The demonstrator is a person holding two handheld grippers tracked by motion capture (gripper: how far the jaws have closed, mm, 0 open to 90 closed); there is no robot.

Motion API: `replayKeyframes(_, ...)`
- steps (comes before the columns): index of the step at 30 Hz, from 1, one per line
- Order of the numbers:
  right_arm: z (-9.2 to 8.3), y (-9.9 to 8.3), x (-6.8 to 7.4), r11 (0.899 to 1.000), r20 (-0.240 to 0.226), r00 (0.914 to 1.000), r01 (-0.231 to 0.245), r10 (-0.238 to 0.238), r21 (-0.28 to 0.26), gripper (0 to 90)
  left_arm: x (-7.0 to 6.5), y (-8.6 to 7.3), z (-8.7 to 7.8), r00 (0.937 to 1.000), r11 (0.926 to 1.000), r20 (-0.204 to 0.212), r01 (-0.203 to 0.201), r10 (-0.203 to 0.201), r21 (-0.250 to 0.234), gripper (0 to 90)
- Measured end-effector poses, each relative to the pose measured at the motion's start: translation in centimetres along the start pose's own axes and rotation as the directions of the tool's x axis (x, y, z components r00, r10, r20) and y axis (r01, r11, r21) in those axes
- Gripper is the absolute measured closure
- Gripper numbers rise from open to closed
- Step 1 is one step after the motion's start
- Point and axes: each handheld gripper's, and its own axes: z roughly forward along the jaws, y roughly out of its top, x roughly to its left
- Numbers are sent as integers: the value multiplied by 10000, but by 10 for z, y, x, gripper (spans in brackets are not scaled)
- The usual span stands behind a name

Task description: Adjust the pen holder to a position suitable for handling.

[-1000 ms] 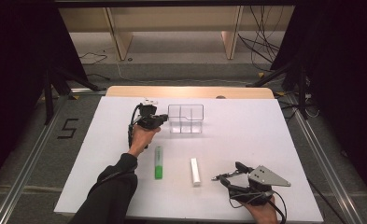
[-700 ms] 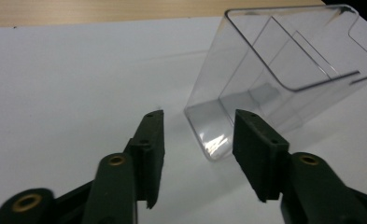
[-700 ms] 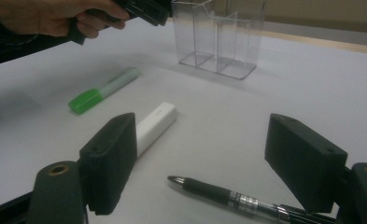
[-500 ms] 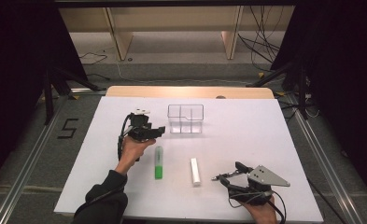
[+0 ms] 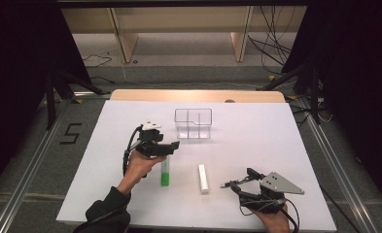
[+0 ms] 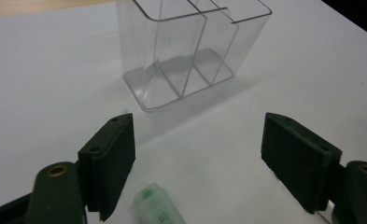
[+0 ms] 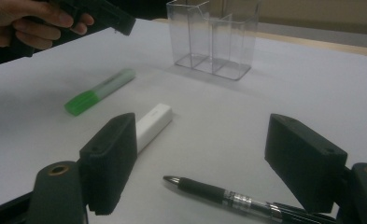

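Left gripper [image 5: 171,145] jaws spread wide, holding nothing, hovering over the far tip of the green marker [image 5: 165,170]; marker's pale end shows between the jaws in the left gripper view [image 6: 160,207]. Since half a second ago it has dropped nearer, away from the clear divided box [image 5: 193,123]. Right gripper [image 5: 237,184] also spread wide, empty, a black pen [image 7: 223,196] lying between its jaws. Marker's long axis runs near–far, green cap near. White eraser [image 5: 203,178] lies parallel to its right.
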Motion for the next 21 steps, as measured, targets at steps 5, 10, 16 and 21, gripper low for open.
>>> replayKeyframes(5, -1, 0, -4, 9999, 94, 9999, -90, 89, 64, 260, -9, -2, 3, 9986, 9995, 445, -303, 302, 10, 239)
replayKeyframes(10, -2, 0, -7, 9999, 161, 9998, -153, 152, 61, 260, -19, -3, 6, 9933, 9973, 933, -701, 677, 227, 211)
replayKeyframes(16, -5, -1, -12, 9998, 273, 9994, -211, 210, 11, 260, -28, -1, 6, 9860, 9942, 1335, -1042, 997, 271, 183)
replayKeyframes(21, -5, -3, -16, 9997, 314, 9992, -246, 246, 22, 260, -36, 0, 6, 9810, 9928, 1583, -1170, 1118, 243, 175)
